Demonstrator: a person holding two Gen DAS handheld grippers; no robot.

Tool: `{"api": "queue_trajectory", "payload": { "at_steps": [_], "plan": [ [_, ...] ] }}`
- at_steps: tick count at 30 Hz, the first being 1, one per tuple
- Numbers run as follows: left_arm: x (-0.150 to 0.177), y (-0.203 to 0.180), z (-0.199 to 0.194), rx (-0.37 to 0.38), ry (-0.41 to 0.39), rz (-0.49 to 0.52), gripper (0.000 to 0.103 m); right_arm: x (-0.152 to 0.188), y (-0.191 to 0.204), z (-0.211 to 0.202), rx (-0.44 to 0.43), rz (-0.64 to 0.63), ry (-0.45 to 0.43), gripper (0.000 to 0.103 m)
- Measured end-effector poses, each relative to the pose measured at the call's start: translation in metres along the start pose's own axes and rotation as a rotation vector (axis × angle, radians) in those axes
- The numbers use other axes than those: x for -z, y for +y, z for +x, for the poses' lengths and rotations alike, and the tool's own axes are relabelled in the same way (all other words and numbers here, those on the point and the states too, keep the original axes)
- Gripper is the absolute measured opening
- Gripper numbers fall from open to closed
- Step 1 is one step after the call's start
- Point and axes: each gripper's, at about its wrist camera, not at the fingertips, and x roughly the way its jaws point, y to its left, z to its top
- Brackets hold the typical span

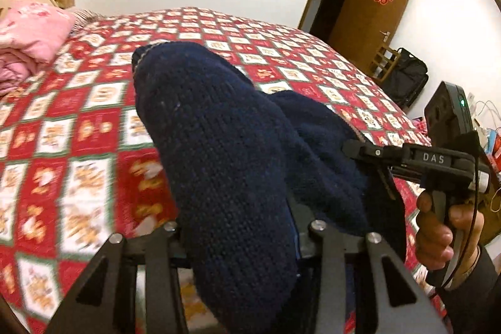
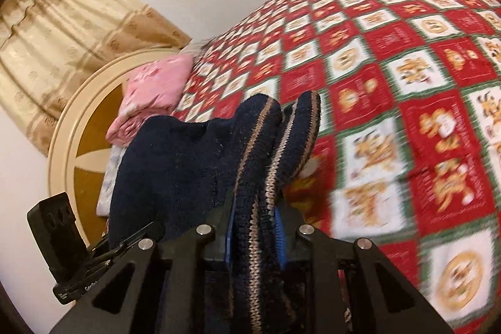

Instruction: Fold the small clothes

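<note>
A navy knit garment hangs bunched above the bed, held by both grippers. In the left wrist view my left gripper is shut on a thick fold of it, and the wool hides the fingertips. My right gripper grips the same garment from the right, with a hand on its handle. In the right wrist view my right gripper is shut on the garment's tan-striped ribbed edge, with a blue pad showing beside the wool. My left gripper shows at the lower left.
A red and white patterned quilt covers the bed below. Folded pink bedding lies by the round headboard and a beige curtain. A brown door stands open at the back right, with a black bag beside it.
</note>
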Motion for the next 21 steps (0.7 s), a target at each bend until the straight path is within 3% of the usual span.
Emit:
{"api": "queue_trajectory", "payload": {
  "at_steps": [6,21],
  "plan": [
    [0.021,0.025,-0.042,-0.067,-0.031,-0.018,0.043,0.027,0.049,0.012,-0.047,-0.058,0.033,0.021],
    [0.076,0.09,-0.117,-0.153,-0.098,-0.141,0.043,0.082,0.169,0.049,-0.099,-0.229,0.107,0.021]
  ]
}}
